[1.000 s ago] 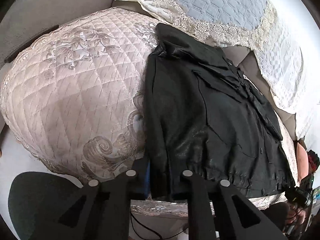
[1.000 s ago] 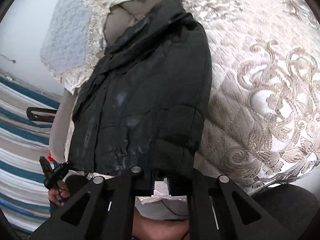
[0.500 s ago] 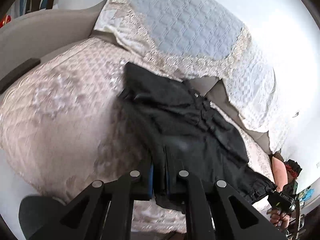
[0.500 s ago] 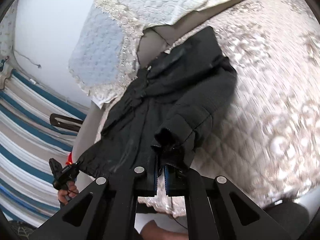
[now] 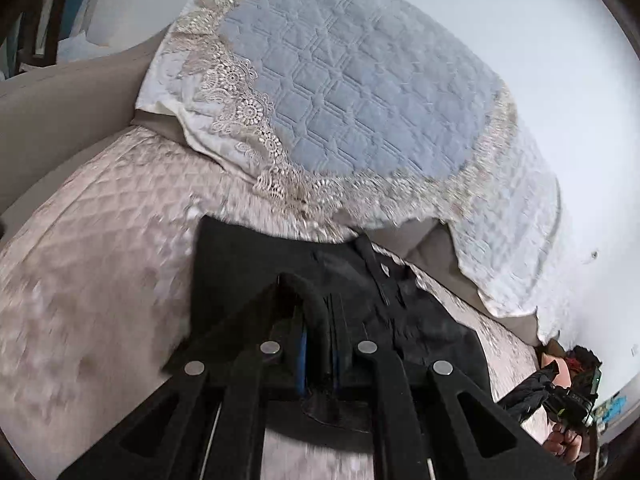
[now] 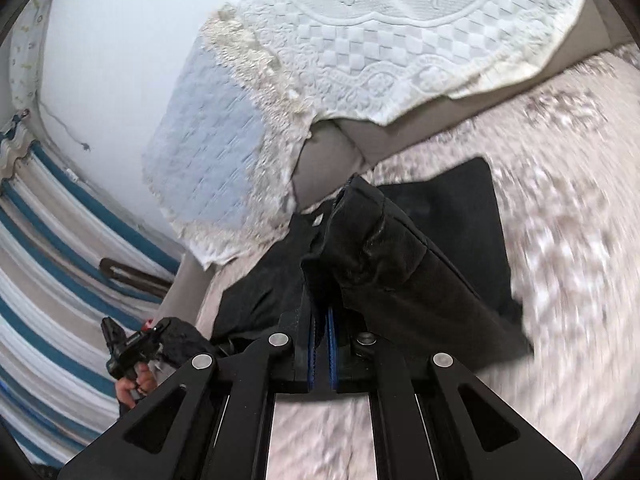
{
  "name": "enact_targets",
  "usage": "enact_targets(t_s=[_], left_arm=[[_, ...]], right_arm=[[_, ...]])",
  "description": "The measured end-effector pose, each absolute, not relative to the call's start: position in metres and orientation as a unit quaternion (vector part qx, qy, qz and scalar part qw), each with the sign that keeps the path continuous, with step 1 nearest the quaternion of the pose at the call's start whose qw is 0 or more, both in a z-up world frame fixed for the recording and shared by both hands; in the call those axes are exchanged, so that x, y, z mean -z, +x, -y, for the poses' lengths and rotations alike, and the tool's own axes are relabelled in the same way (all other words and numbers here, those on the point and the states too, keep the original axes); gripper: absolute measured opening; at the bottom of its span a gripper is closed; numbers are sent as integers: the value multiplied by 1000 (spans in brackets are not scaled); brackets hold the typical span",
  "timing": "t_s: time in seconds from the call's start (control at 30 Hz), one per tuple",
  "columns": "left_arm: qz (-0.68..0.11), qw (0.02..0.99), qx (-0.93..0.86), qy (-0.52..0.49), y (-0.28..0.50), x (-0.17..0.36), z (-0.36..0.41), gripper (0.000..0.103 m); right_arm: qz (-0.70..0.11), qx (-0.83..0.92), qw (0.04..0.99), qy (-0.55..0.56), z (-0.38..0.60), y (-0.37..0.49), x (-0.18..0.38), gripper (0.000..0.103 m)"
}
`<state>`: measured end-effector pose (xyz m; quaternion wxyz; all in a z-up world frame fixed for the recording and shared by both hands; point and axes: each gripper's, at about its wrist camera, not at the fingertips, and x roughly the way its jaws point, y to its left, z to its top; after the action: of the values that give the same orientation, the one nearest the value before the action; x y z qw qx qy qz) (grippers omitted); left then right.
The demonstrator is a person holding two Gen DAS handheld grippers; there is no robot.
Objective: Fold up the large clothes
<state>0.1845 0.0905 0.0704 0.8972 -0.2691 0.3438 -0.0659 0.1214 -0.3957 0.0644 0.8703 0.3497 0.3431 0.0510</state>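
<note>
A black jacket (image 5: 400, 312) lies on a quilted pink sofa cover (image 5: 100, 264), its collar end toward the backrest. My left gripper (image 5: 318, 360) is shut on the jacket's hem and holds it raised over the body. My right gripper (image 6: 321, 344) is shut on the hem's other corner; a thick fold of the jacket (image 6: 384, 256) rises from its jaws. The rest of the jacket (image 6: 460, 208) lies flat behind. The other gripper shows at each view's edge (image 5: 576, 396) (image 6: 132, 348).
A blue quilted lace-edged throw (image 5: 340, 92) and a white woven throw (image 6: 400, 28) hang over the sofa backrest. A blue-and-white striped fabric (image 6: 48, 280) is at the left of the right wrist view. A white wall (image 5: 520, 20) is behind.
Both grippers have lifted the jacket's hem off the sofa's front edge and carried it toward the backrest, so the lower half now doubles over the upper half.
</note>
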Motion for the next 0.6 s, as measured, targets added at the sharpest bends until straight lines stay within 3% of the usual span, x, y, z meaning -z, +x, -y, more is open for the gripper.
enact_targets(t_s=[0.37,0.5,0.53,0.57,0.6], left_arm=[[-441,861,-19,-252,304,19,-86,11],[-443,861,-6,-249,307,21,-86,15],[-441,863,0,-248,305,17,-86,16],[-441,862,4,-251,302,12,-89,27],[-436,864,5,-252,299,7,-92,40]], right_arm=[[-433,40,824,363,447,236,31,11],[-414,37,831,369,454,235,25,24],[-405,31,837,366,453,230,19,38],[-396,22,843,363,453,227,13,54],[-390,20,848,358,453,223,8,59]])
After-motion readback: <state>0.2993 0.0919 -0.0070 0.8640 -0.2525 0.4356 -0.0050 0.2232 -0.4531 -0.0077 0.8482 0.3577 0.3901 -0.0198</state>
